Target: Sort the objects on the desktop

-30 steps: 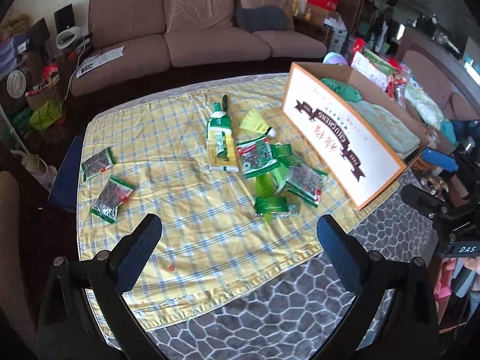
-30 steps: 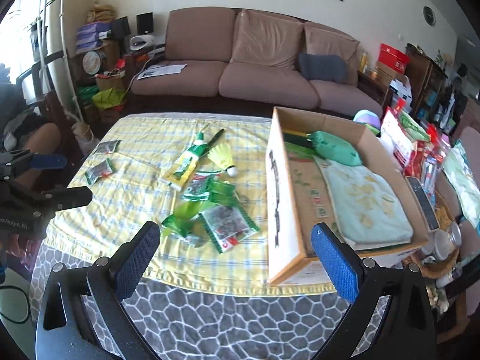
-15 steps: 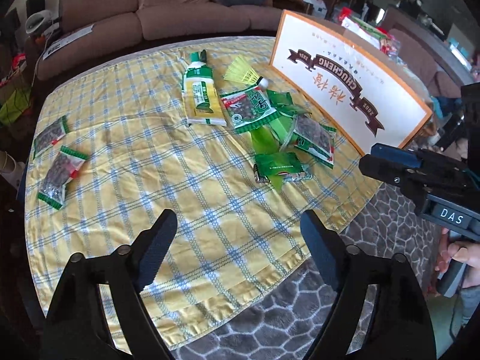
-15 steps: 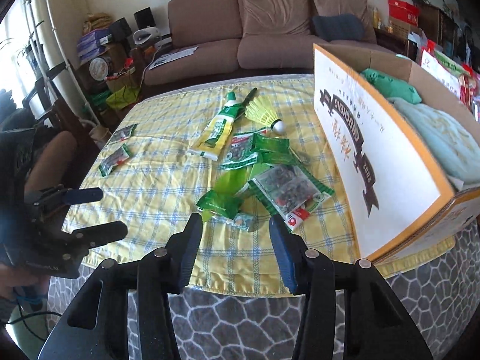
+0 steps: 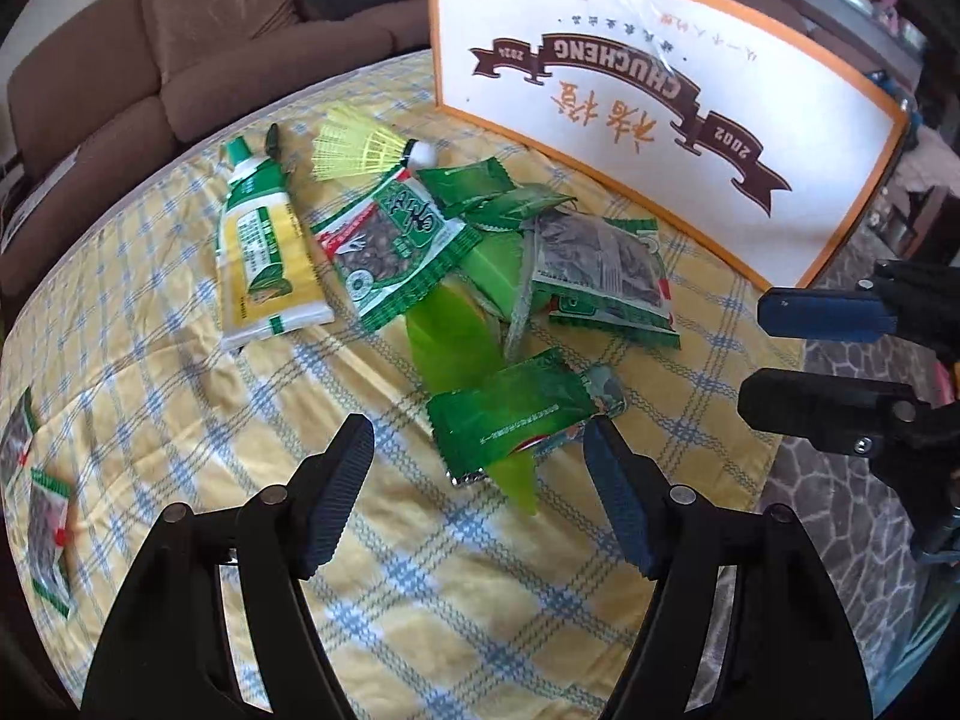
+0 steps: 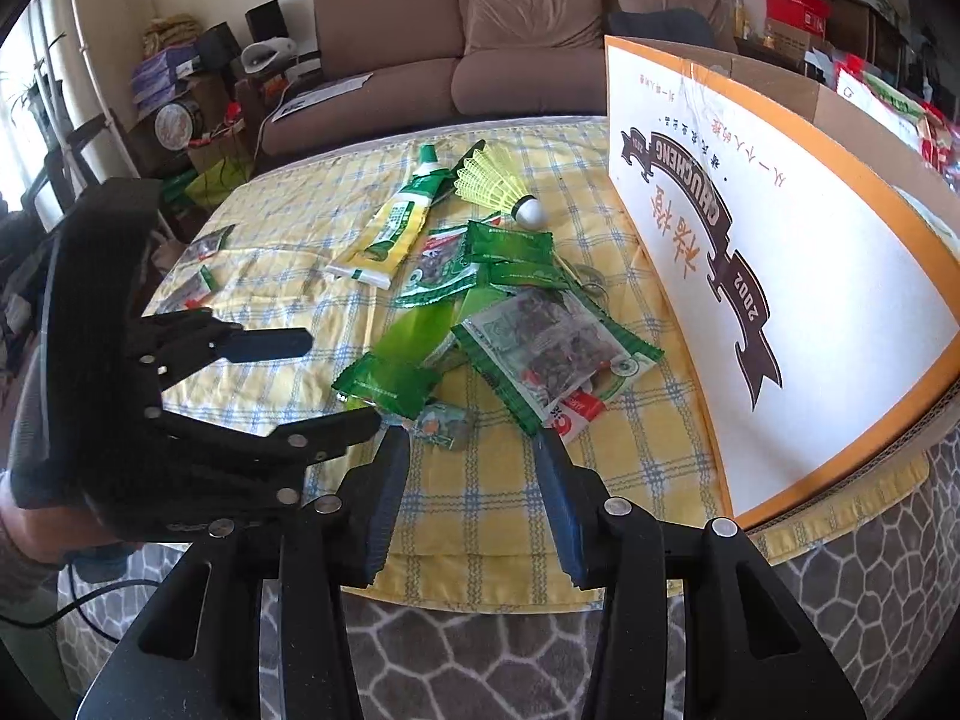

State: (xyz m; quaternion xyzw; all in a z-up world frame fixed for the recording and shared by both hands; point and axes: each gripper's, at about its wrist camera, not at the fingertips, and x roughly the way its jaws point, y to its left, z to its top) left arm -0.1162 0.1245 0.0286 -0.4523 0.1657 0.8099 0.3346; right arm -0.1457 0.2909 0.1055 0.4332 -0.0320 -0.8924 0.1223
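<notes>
The left gripper [image 5: 477,450] is closing over the yellow checked cloth [image 5: 180,324], its jaws still apart with nothing between them; a green snack packet [image 5: 510,417] is lying just beyond at twelve o'clock. The right gripper [image 6: 471,462], at three o'clock of the left, is standing half-parted, empty. The cardboard box [image 6: 840,276] is standing at two o'clock.
</notes>
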